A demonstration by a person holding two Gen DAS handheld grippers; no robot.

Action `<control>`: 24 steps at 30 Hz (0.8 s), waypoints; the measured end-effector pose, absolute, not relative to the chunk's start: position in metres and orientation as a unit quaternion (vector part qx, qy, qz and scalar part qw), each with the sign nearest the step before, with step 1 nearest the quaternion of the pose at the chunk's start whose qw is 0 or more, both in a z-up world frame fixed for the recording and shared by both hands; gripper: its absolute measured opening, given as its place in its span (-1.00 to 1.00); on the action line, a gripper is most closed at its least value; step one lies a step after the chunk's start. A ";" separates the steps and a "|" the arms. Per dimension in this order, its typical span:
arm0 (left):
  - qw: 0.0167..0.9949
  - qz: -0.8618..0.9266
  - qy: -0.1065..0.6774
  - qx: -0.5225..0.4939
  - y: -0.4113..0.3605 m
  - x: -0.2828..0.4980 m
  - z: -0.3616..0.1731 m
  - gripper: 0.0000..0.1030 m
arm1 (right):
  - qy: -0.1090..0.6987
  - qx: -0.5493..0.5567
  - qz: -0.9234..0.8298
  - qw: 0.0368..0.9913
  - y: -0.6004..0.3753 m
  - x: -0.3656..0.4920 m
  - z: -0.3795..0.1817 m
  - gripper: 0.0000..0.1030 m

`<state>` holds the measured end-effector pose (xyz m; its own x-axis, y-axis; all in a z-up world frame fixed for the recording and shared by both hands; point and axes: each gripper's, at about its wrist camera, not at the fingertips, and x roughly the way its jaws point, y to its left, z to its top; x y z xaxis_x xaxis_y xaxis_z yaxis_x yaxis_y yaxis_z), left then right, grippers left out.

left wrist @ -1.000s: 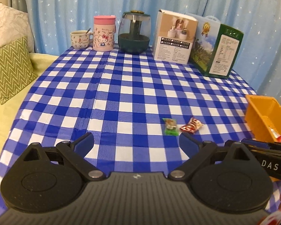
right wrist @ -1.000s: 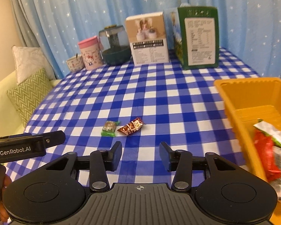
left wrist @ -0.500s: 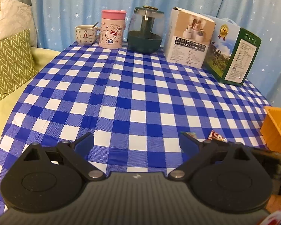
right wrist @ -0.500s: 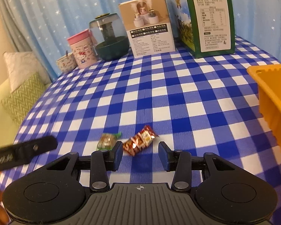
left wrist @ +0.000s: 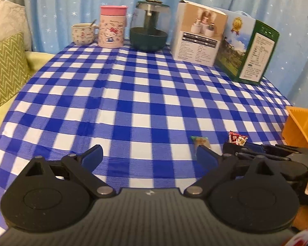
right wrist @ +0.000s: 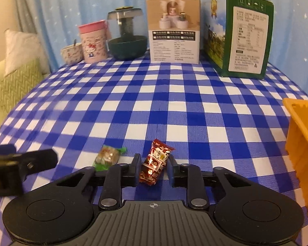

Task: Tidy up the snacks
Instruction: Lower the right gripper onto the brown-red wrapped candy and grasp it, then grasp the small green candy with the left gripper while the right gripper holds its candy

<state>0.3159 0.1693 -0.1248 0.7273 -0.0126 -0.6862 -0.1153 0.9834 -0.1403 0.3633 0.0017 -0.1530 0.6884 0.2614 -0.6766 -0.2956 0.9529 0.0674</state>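
A red snack packet [right wrist: 155,163] lies on the blue checked tablecloth [right wrist: 174,102], between the two fingers of my right gripper [right wrist: 154,169]. The jaws are narrowed around it; contact is unclear. A green snack packet [right wrist: 108,156] lies just left of that gripper. In the left wrist view the green packet [left wrist: 201,141] and red packet [left wrist: 237,139] lie ahead to the right. My left gripper [left wrist: 149,155] is open and empty above the cloth. The orange bin [right wrist: 301,135] stands at the right edge.
At the back stand a small mug [left wrist: 83,33], a pink Hello Kitty cup [left wrist: 112,28], a dark glass jar [left wrist: 148,27], a white box [left wrist: 197,34] and a green box [left wrist: 250,49]. Cushions [left wrist: 6,67] lie left of the table.
My right gripper has moved forward and down, so the red packet now sits between its fingers, and the jaws have narrowed. The left gripper has shifted a little and stays open.
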 end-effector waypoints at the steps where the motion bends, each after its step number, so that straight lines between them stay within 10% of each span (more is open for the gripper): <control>1: 0.925 0.021 0.369 -0.086 0.167 0.317 -0.126 0.87 | 0.362 -0.026 0.152 0.920 -0.001 0.360 -0.152 -0.53; 24: 0.931 -0.054 0.360 -0.022 0.108 0.356 -0.150 -0.53 | 0.363 0.035 0.122 0.923 -0.066 0.308 -0.133 -0.66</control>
